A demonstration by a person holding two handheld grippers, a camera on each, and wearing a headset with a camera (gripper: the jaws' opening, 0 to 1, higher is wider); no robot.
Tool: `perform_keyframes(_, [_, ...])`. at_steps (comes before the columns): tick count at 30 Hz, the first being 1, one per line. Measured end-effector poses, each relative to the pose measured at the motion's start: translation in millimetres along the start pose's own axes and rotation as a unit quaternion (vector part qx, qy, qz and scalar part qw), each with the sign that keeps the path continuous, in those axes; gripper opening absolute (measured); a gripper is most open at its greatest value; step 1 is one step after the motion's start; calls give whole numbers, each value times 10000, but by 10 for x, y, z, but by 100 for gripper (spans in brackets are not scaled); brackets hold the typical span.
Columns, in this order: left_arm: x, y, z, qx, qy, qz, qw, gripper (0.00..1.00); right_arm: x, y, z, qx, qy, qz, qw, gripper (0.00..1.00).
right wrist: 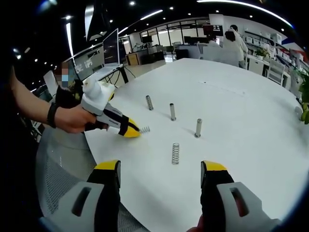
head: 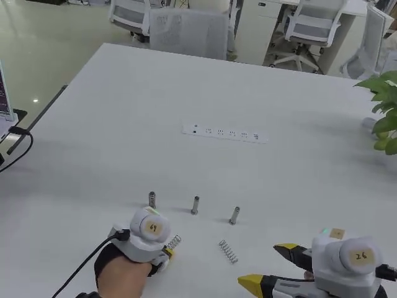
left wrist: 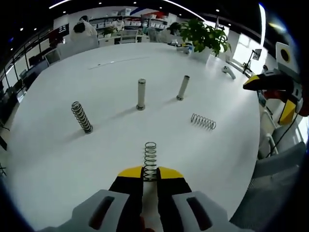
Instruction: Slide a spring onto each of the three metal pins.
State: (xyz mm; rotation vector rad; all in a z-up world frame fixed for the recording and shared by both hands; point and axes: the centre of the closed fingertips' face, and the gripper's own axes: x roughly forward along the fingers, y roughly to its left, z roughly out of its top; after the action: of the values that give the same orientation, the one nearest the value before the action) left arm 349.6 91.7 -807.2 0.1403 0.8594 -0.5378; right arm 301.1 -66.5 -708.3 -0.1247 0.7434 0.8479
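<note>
Three metal pins stand in a row on the white table point(head: 124, 124). The left pin point(head: 152, 199) wears a spring point(left wrist: 82, 117); the middle pin point(head: 195, 205) and the right pin point(head: 234, 215) are bare. My left gripper point(head: 167, 248) sits just in front of the row, shut on the end of a second spring point(left wrist: 150, 157) that lies along the tabletop and points toward the pins. A third spring point(head: 228, 251) lies loose between the grippers. My right gripper point(head: 260, 264) hovers at the near right, open and holding nothing, with the loose spring point(right wrist: 175, 153) ahead of its jaws.
A white power strip point(head: 225, 133) lies mid-table beyond the pins. A green plant point(head: 384, 112) stands at the right edge. A black cable point(head: 18, 146) hangs off the left edge. Office chairs point(head: 189, 31) line the far side.
</note>
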Motion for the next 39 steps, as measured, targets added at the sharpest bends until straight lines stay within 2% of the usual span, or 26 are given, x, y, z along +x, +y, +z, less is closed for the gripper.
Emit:
perform_keyframes(4, [-33, -19, -36, 111, 75, -73, 9999, 2, -6, 6, 8, -12, -14, -1, 10000, 66])
perform_keyframes(11, [-126, -14, -60, 215, 33, -145, 9997, 2, -3, 42, 3, -4, -28, 34, 10000, 65])
perform_keyframes(18, [-243, 33, -79, 315, -30, -151, 9994, 2, 15, 99, -18, -4, -4, 115, 9999, 65])
perform_keyframes(30, [-454, 150, -200, 350, -56, -73, 9993, 2, 48, 183, -8, -13, -27, 258, 9997, 63])
perform_keyframes(39, [-621, 224, -185, 415, -180, -81, 9989, 2, 79, 231, 46, -72, -49, 345, 9994, 63])
